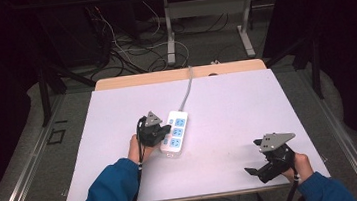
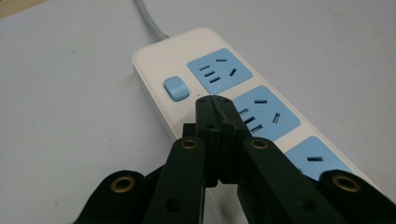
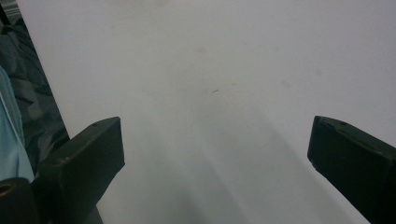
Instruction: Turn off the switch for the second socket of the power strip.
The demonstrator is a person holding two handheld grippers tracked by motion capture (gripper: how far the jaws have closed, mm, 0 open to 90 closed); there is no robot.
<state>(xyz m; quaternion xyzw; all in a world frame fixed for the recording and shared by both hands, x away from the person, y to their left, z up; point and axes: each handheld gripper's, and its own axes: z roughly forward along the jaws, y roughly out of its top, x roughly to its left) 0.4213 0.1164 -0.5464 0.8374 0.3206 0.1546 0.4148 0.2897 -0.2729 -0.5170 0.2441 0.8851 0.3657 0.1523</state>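
Clenched empty, our left tool (image 2: 214, 100) poises just above the white plastic power strip's (image 2: 154, 70) blue rocker switch (image 2: 176, 88), not yet pressed; our right tool (image 3: 215, 154) waits released.

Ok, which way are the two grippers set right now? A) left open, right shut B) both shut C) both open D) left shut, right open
D: the left gripper has its jaws pressed together over the power strip, near its blue switch, while the right gripper has its jaws spread wide over the bare table.
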